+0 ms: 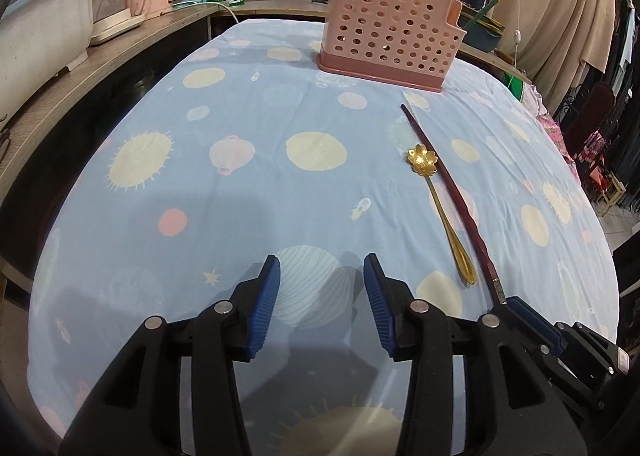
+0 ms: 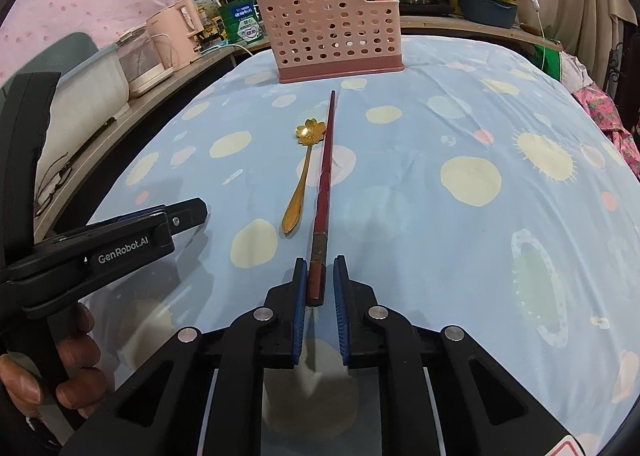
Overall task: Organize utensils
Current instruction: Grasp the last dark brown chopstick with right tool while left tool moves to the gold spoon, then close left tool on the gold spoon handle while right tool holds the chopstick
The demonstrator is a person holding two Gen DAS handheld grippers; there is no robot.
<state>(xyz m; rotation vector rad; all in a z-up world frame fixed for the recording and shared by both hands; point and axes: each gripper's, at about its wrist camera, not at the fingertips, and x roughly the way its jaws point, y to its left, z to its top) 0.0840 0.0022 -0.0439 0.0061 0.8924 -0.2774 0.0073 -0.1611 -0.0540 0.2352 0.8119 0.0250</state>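
Sorting barely begun: chopstick and spoon lie on the table, basket waiting at the far edge.

The pink basket [image 2: 334, 26] stands upright near the far edge of the cloth-covered table [image 2: 460, 264]; through its holes nothing can be made out inside, though I cannot be sure. The red chopstick [image 2: 323, 180] lies flat around the middle, its long axis running from the near edge toward the basket, thin tip pointing at the basket and thick butt toward the near edge. The gold spoon [image 2: 301, 172] lies just beside it on its left, roughly parallel, flower bowl toward the basket. The right gripper [image 2: 320, 284] has its fingers narrowed around the chopstick's butt, a sliver of gap on the right side, so the grip looks not quite closed. The left gripper [image 1: 322, 288] hovers with fingers wide, empty. Both pieces remain to be placed.
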